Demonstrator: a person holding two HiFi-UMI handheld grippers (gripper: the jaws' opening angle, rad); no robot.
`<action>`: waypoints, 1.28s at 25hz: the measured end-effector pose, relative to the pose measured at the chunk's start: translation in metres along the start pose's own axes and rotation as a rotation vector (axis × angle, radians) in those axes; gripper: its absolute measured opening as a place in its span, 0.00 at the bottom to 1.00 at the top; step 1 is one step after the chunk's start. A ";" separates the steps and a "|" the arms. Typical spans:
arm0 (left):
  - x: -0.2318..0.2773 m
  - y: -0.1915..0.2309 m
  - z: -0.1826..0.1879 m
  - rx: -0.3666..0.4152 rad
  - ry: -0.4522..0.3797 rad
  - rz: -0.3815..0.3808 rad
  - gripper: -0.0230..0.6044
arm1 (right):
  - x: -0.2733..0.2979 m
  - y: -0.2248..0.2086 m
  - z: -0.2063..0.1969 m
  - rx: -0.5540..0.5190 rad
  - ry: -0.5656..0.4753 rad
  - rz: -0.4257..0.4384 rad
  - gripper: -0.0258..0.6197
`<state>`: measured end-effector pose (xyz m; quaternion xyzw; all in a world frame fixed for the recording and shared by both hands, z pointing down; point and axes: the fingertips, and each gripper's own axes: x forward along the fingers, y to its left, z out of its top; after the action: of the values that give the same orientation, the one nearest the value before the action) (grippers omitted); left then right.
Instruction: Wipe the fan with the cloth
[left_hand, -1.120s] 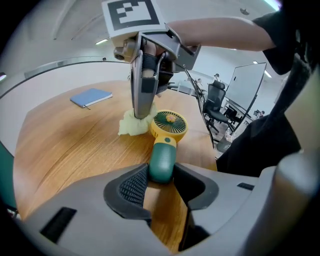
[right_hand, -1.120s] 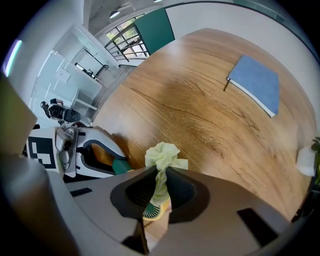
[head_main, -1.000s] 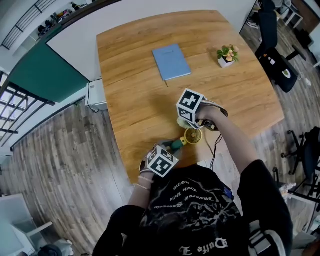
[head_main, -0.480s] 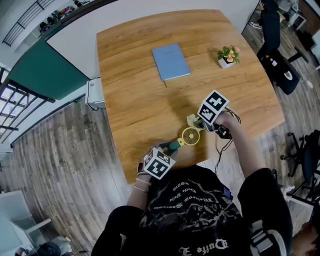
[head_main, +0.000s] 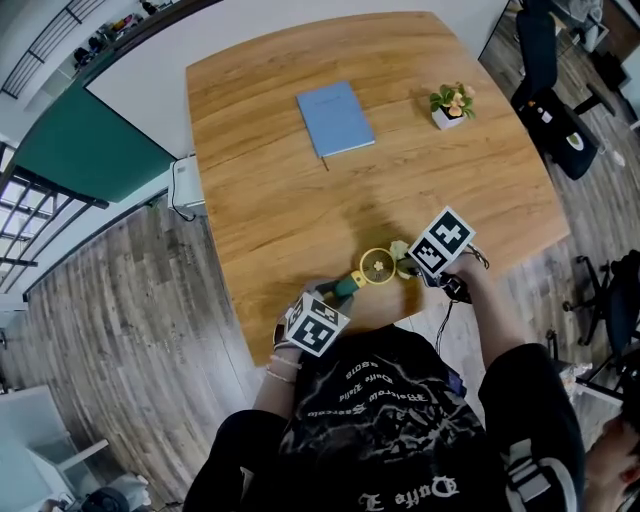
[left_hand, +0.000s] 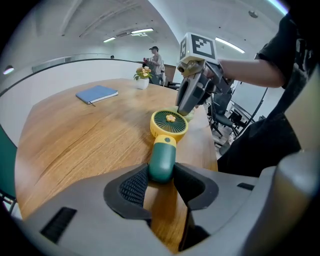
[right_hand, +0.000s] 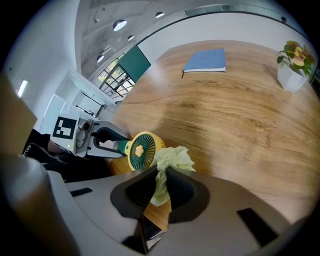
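A small hand fan (head_main: 377, 266) with a yellow round head, green grille and green handle lies near the table's front edge. My left gripper (head_main: 338, 292) is shut on the fan's handle (left_hand: 162, 159), which sits pinched between both pads. My right gripper (head_main: 408, 263) is shut on a crumpled pale green cloth (right_hand: 170, 159). The cloth's bunched end sticks out past the jaws and rests against the right rim of the fan head (right_hand: 141, 150). The left gripper (right_hand: 107, 141) shows beyond the fan in the right gripper view. In the left gripper view, the right gripper (left_hand: 187, 107) stands just behind the fan head (left_hand: 169, 123).
The wooden table (head_main: 270, 190) carries a blue notebook (head_main: 335, 119) at the back centre and a small potted plant (head_main: 450, 104) at the back right. Dark office chairs (head_main: 545, 90) stand off the table's right side. The fan lies close to the front edge.
My right gripper has carried the cloth from the far side of the fan head round to its right side, rolling as it went. The left gripper and the fan have stayed put.
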<state>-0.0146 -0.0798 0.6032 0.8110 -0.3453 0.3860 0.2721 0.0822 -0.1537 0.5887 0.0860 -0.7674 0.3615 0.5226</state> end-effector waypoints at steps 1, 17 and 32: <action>0.000 0.000 0.000 0.001 0.002 0.000 0.33 | 0.001 0.002 -0.003 0.001 -0.006 -0.004 0.14; 0.000 0.000 -0.002 0.001 0.005 -0.005 0.32 | 0.011 0.030 -0.023 0.289 -0.265 0.049 0.14; 0.000 -0.002 -0.003 0.041 0.009 -0.005 0.32 | 0.041 0.082 -0.010 0.179 -0.341 0.052 0.14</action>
<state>-0.0144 -0.0759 0.6042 0.8156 -0.3342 0.3957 0.2579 0.0295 -0.0781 0.5878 0.1724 -0.8115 0.4218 0.3657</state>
